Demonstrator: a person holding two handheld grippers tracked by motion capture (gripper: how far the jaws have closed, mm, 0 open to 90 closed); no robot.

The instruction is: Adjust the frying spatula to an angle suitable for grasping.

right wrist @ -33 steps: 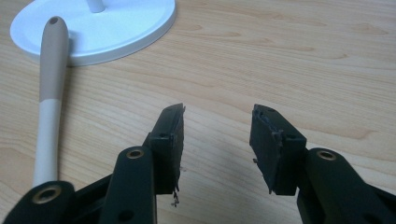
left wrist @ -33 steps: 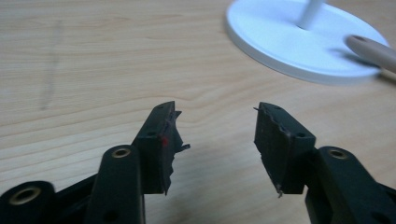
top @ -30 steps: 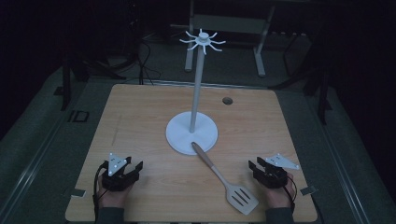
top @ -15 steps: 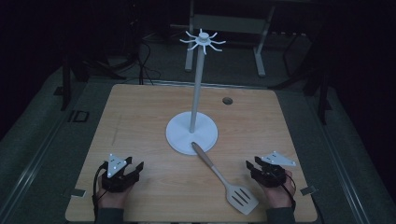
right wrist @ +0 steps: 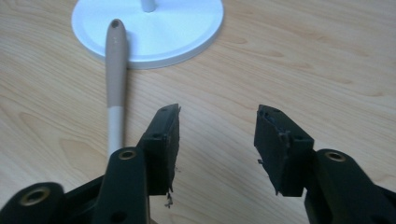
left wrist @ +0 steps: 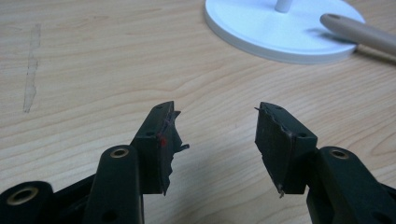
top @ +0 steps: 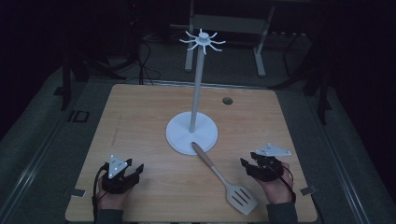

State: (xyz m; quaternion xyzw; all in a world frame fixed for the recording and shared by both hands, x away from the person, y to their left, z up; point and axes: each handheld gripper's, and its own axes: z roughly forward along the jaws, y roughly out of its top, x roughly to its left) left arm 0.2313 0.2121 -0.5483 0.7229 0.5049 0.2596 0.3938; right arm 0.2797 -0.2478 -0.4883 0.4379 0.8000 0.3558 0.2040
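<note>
marking "id" [top: 76, 116] beside table [top: 140, 112] (floor, left)

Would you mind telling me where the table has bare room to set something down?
Free: the wide patch left of the stand, above the left gripper; the far strip behind the base beside the small hole. Crowded: between the base and the right gripper, where the spatula lies.

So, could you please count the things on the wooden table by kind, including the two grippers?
White hook stand: 1
Slotted spatula: 1
Grippers, left gripper and right gripper, both open and holding nothing: 2
Total: 4
</note>
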